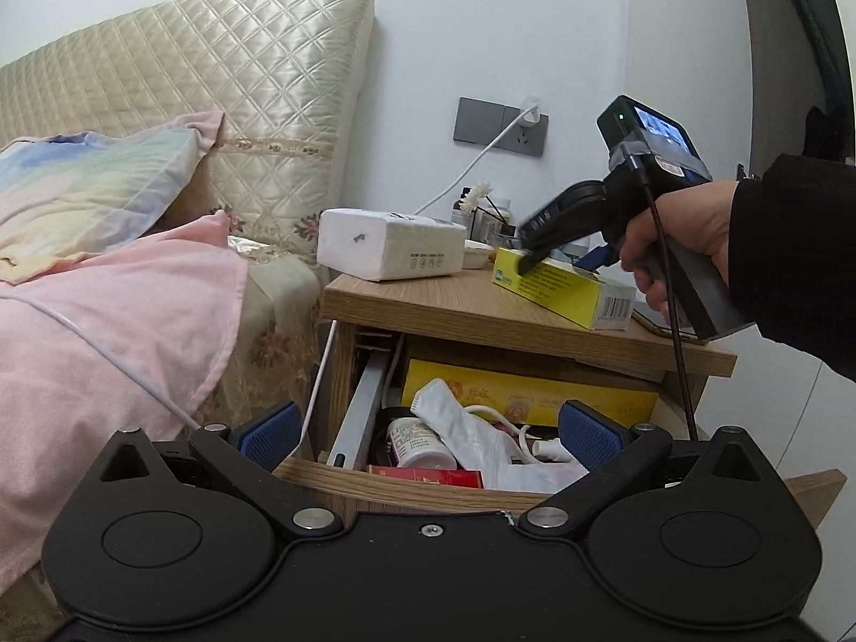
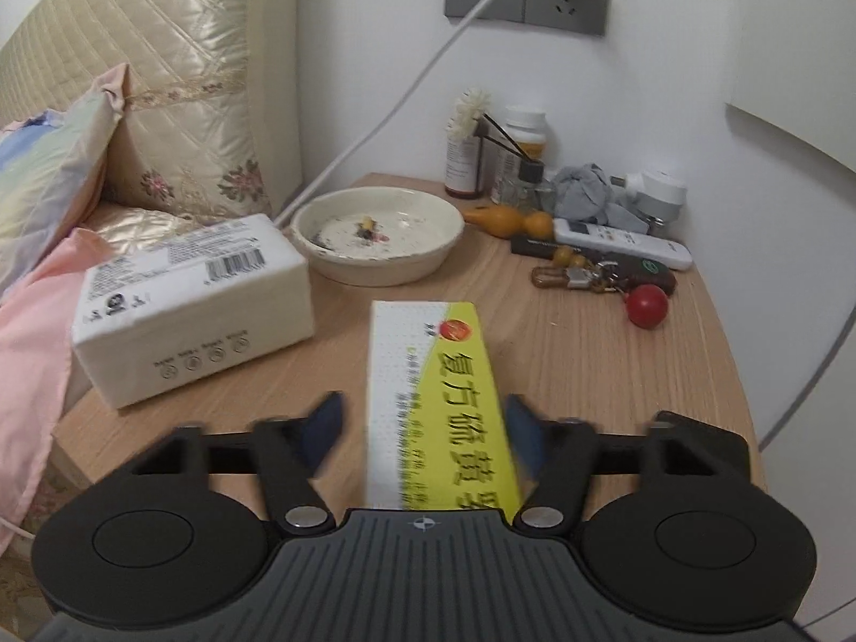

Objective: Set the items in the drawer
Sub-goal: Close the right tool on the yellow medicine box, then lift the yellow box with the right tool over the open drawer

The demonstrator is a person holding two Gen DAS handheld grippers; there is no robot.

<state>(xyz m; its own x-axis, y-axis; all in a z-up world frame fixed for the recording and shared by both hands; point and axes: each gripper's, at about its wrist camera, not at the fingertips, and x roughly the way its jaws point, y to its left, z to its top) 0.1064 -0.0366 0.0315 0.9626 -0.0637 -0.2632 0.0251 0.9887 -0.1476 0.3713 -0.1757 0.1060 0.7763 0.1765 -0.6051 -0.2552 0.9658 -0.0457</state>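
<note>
L tool (image 1: 428, 436) wide open; R tool (image 2: 422, 433) open, held in a hand (image 1: 679, 238).

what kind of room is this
Most likely a bedroom. A bed with a quilted headboard and a pillow stands beside a wooden nightstand with its drawer open. The nightstand top holds bedside clutter such as a tissue pack.
</note>
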